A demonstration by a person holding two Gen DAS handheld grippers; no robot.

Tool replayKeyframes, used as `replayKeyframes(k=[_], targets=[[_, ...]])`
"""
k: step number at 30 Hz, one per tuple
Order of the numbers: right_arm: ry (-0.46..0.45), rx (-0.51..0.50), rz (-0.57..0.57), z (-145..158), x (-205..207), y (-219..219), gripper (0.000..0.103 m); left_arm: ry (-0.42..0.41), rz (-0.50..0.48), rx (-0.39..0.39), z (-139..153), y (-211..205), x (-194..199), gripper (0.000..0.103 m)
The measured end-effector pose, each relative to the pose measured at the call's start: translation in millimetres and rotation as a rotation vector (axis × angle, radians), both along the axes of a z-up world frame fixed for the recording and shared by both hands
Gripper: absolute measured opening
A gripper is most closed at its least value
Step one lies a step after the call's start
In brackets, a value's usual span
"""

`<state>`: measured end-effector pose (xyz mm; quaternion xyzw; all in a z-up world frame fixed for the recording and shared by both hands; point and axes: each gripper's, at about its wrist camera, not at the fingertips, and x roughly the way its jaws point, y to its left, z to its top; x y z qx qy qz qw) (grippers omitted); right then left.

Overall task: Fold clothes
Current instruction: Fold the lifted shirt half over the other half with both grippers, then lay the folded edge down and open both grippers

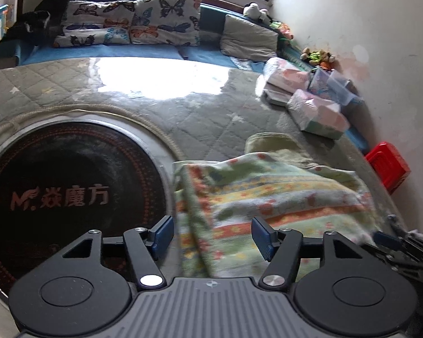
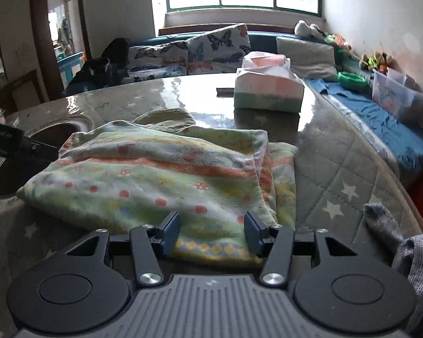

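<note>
A striped, flower-patterned pastel garment (image 1: pixel 268 197) lies folded in a bundle on the quilted table cover; it also shows in the right wrist view (image 2: pixel 160 177). My left gripper (image 1: pixel 213 236) is open, its blue pads either side of the garment's near left edge, holding nothing. My right gripper (image 2: pixel 211 232) is open over the garment's near edge, holding nothing. The right gripper also shows at the right edge of the left wrist view (image 1: pixel 400 242). A plain green piece (image 2: pixel 166 118) sticks out behind the bundle.
A round black heater plate (image 1: pixel 70 191) is set into the table left of the garment. Tissue packs (image 2: pixel 268 90) stand behind it. A grey knitted cloth (image 2: pixel 403 250) lies at the right. A red box (image 1: pixel 387 166) and a sofa with butterfly cushions (image 1: pixel 132 19) lie beyond.
</note>
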<state>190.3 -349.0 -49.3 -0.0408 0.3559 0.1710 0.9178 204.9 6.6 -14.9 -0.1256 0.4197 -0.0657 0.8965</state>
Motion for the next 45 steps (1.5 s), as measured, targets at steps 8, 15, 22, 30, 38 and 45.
replayKeyframes(k=[8,15,22,30,38,45], targets=[[-0.043,0.029,0.016,19.8,26.3,9.4,0.052,-0.010,0.024,-0.002,3.3,2.1,10.9,0.064],[-0.043,0.058,0.003,20.0,73.6,25.2,0.052,-0.026,0.006,0.003,10.8,-12.4,31.2,0.064],[0.010,0.038,-0.029,1.5,106.0,33.3,0.048,-0.014,-0.025,0.027,6.2,-30.4,58.1,0.064],[0.016,0.045,-0.037,-5.0,109.8,33.8,0.049,-0.008,-0.044,0.084,-8.4,-44.8,78.7,0.064],[-0.023,0.065,0.000,11.8,86.0,40.4,0.057,-0.019,-0.045,0.091,-1.5,-44.2,70.1,0.065],[-0.031,0.076,0.046,15.6,65.0,53.2,0.061,-0.047,-0.060,0.083,8.5,-44.7,47.1,0.067]])
